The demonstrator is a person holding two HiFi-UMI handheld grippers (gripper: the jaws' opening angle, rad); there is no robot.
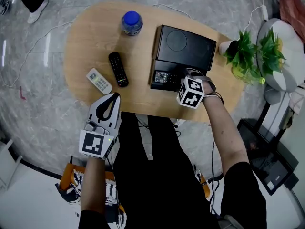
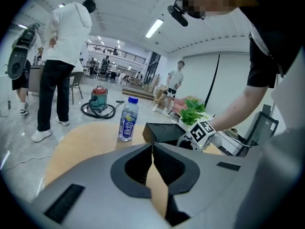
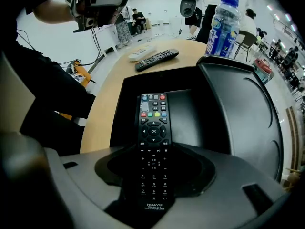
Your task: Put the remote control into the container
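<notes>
The right gripper (image 3: pixel 153 168) clamps the remote control (image 3: pixel 153 123) by its lower end, over the container (image 3: pixel 185 112). The left gripper (image 2: pixel 153 152) is closed and empty. The remote seems light, stiff and slick-sided.

**Container sitting right of two loose remotes**

The container (image 1: pixel 183 44) is sitting on the bench's (image 1: pixel 90 42) right half. The remote control (image 1: pixel 165 77) is lying within its near, open part, between the right hand-held gripper's (image 3: pixel 153 175) jaws. A second remote (image 1: pixel 118 69) and, further left, a third remote (image 1: pixel 99 80) are lying left of the container. A bottle (image 1: pixel 131 23) is standing behind them, and a plant (image 1: pixel 248 51) is standing right of the container.
</notes>
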